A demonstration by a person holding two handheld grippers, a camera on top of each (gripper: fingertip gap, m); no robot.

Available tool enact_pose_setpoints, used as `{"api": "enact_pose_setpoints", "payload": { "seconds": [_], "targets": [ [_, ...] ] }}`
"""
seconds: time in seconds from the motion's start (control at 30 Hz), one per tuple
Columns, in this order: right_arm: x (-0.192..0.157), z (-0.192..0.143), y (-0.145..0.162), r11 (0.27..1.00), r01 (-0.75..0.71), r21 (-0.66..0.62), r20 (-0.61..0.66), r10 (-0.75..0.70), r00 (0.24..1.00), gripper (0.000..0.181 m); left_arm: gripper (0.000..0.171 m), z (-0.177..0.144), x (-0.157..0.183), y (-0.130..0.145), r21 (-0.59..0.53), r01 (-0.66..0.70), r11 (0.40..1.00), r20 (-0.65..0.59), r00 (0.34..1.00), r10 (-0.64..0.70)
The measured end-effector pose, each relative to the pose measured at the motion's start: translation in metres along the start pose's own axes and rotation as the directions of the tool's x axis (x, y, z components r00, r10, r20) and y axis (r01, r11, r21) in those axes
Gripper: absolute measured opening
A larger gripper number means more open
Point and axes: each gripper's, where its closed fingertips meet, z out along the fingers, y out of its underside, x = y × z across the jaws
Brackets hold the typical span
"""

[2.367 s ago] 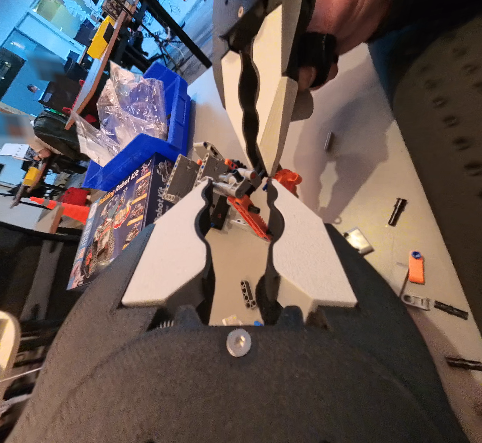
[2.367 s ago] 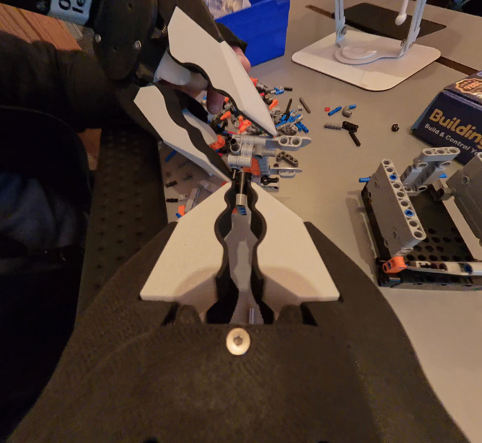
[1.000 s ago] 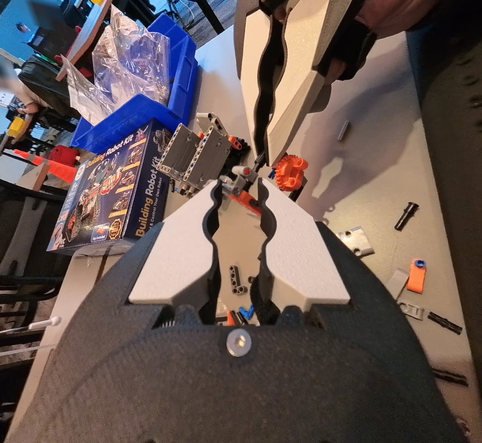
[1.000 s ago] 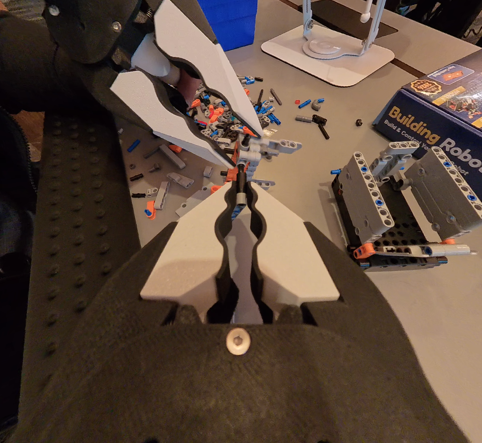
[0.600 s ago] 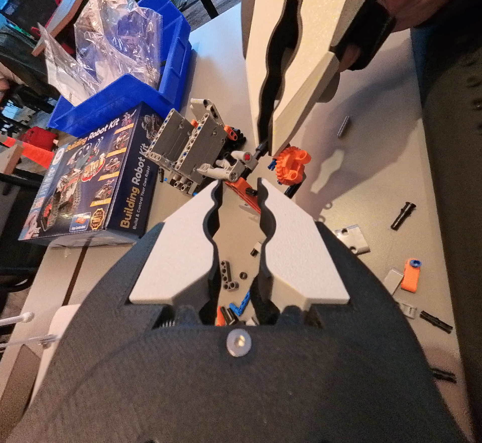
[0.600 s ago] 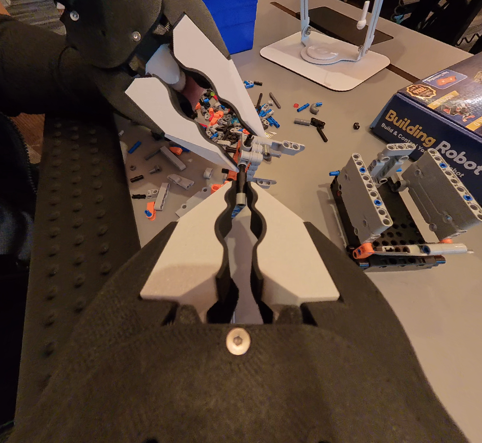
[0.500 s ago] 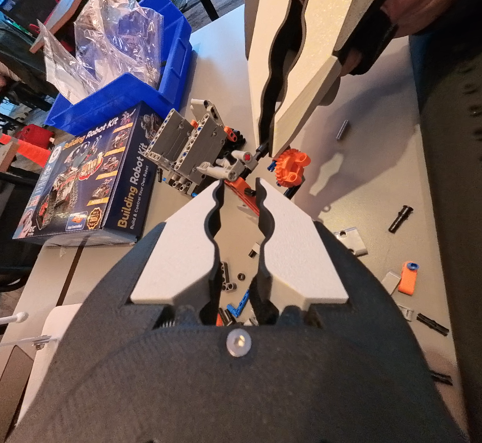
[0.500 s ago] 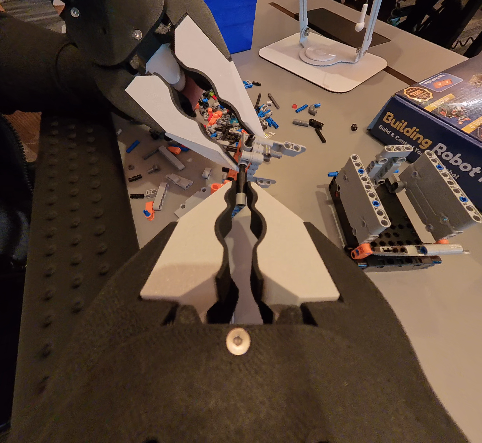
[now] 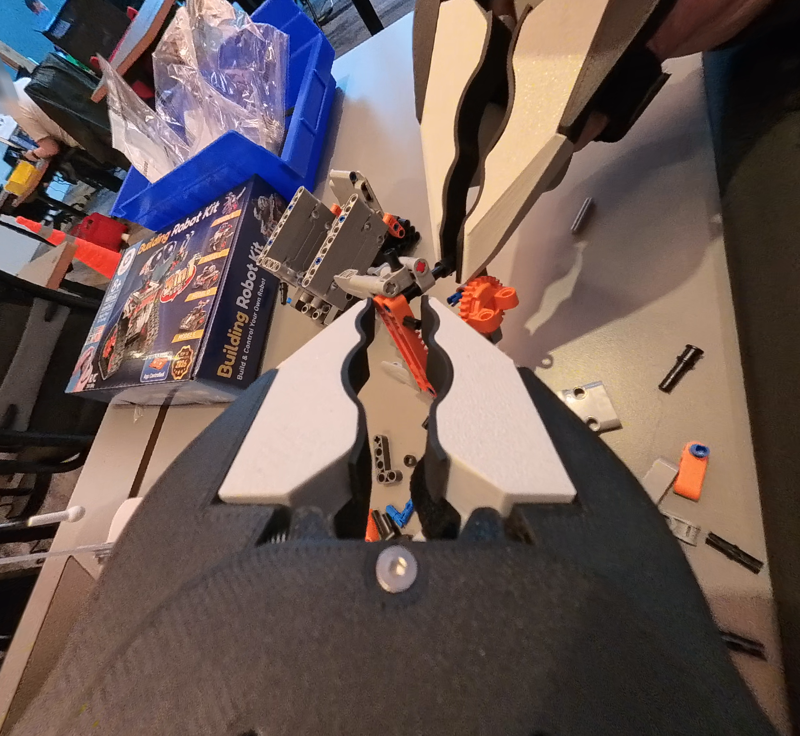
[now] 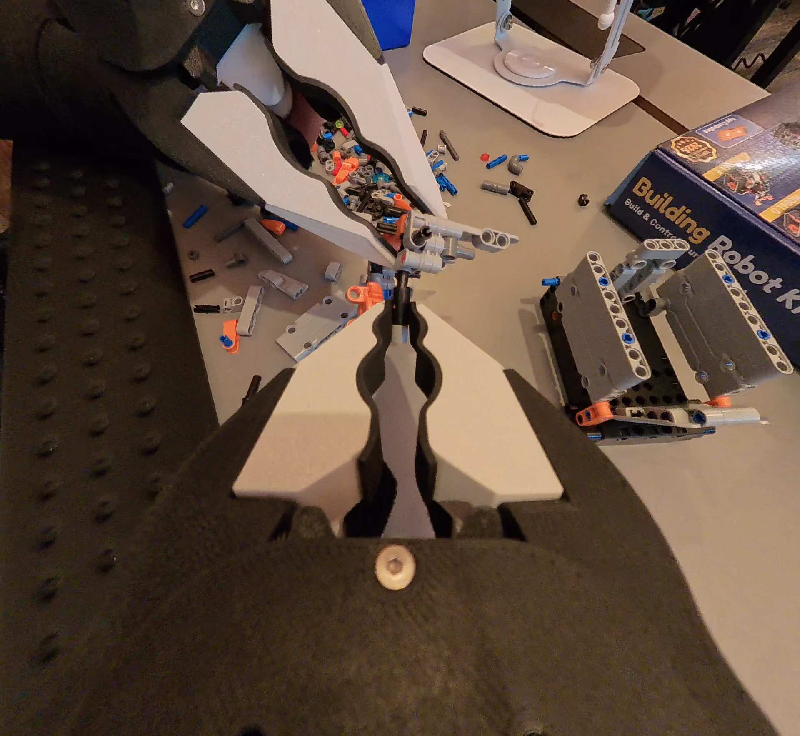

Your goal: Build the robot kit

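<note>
left gripper [image 9: 394,308] drawn closer onto orange toothed beam [image 9: 404,343] | grey connector cluster [image 10: 437,245] carried nearer partly built model [image 10: 658,351] | right gripper [image 10: 400,308] grip on black axle [image 10: 401,295] tilted

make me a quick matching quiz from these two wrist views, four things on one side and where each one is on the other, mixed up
1. black axle
2. clear plastic bags
3. orange gear
4. kit box

a. in the blue bin
b. lying on the table
c. between the right gripper tips
d. beside the grey motor assembly

Pairs: 1-c, 2-a, 3-b, 4-d
</note>
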Motion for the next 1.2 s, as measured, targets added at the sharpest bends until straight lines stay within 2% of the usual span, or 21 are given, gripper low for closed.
{"api": "enact_pose_setpoints", "payload": {
  "seconds": [0.13, 0.23, 0.6, 0.8, 1.03, 1.2],
  "targets": [
    [-0.001, 0.001, 0.0, 1.0, 0.006, -0.008, -0.008, -0.006, 1.0, 0.004, 0.017, 0.0, 0.0, 0.0, -0.003, 0.0, 1.0, 0.009, 1.0, 0.0],
    [-0.001, 0.003, 0.004, 0.999, 0.013, -0.036, -0.012, -0.014, 1.0, 0.004, 0.017, 0.003, 0.002, 0.005, -0.048, -0.061, 0.997, 0.042, 0.997, 0.063],
    [-0.002, 0.016, 0.024, 0.986, -0.003, -0.166, -0.031, -0.002, 1.0, 0.004, 0.015, 0.011, 0.009, 0.017, -0.169, -0.153, 0.974, 0.106, 0.979, 0.173],
    [-0.002, 0.019, 0.028, 0.983, -0.065, -0.172, -0.003, 0.066, 0.998, 0.004, 0.015, 0.013, 0.01, 0.023, -0.223, -0.207, 0.953, 0.123, 0.963, 0.238],
    [-0.005, 0.017, 0.021, 0.978, -0.188, -0.09, 0.103, 0.197, 0.975, 0.005, 0.015, 0.014, 0.012, 0.03, -0.184, -0.047, 0.982, 0.041, 0.998, 0.055],
    [-0.005, 0.017, 0.019, 0.992, -0.082, -0.098, 0.051, 0.088, 0.995, 0.005, 0.019, 0.007, 0.016, 0.029, -0.119, 0.085, 0.989, -0.041, 0.995, -0.09]
  ]
}}
